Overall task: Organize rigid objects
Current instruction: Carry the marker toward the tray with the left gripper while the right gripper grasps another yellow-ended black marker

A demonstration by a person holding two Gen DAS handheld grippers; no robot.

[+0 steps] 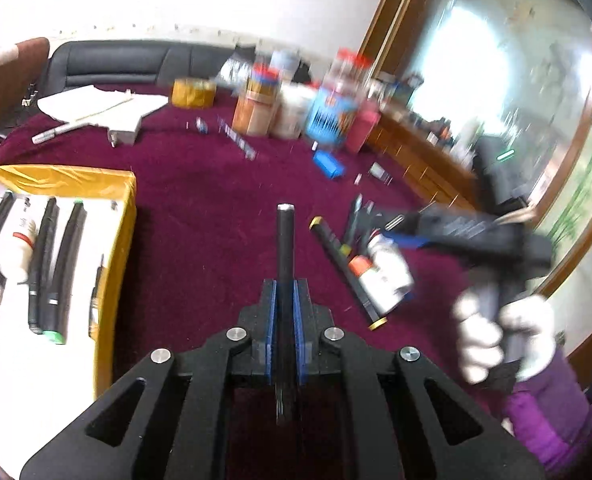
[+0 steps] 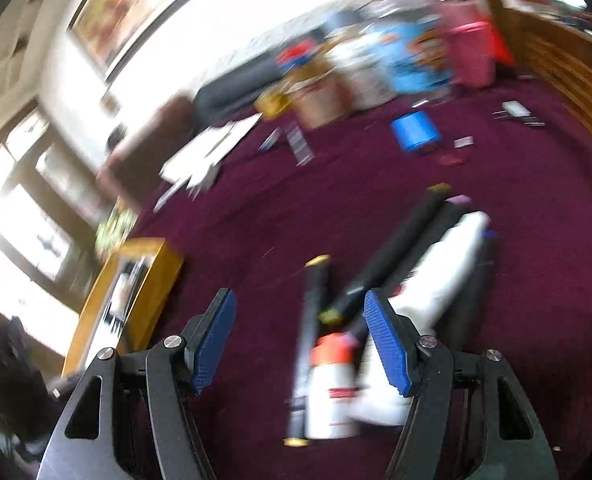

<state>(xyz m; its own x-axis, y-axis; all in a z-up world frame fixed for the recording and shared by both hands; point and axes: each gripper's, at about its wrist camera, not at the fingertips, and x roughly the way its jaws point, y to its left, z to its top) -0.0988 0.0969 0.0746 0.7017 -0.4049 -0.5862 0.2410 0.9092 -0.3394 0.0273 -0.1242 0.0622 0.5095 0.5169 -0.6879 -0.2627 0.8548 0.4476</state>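
My left gripper (image 1: 284,296) is shut on a slim black pen (image 1: 284,236) with a silver tip that sticks out forward above the maroon cloth. To its left lies a yellow-rimmed box (image 1: 126,216) holding black markers (image 1: 68,264) and a white bottle (image 1: 20,240). To the right sits a pile of black markers (image 1: 335,252) and white bottles (image 1: 387,276). My right gripper (image 2: 299,320) stands open above that pile, over an orange-capped white bottle (image 2: 331,388) and yellow-capped markers (image 2: 315,300), with nothing pressed between its blue pads (image 2: 387,344). A white-gloved hand (image 1: 503,332) holds it.
Jars and containers (image 1: 327,100) crowd the back of the table, with a tape roll (image 1: 194,92), white paper (image 1: 100,104), a silver pen (image 1: 56,132) and a small blue box (image 2: 415,130) nearby. A wooden edge (image 2: 567,80) borders the right side. The right wrist view is blurred.
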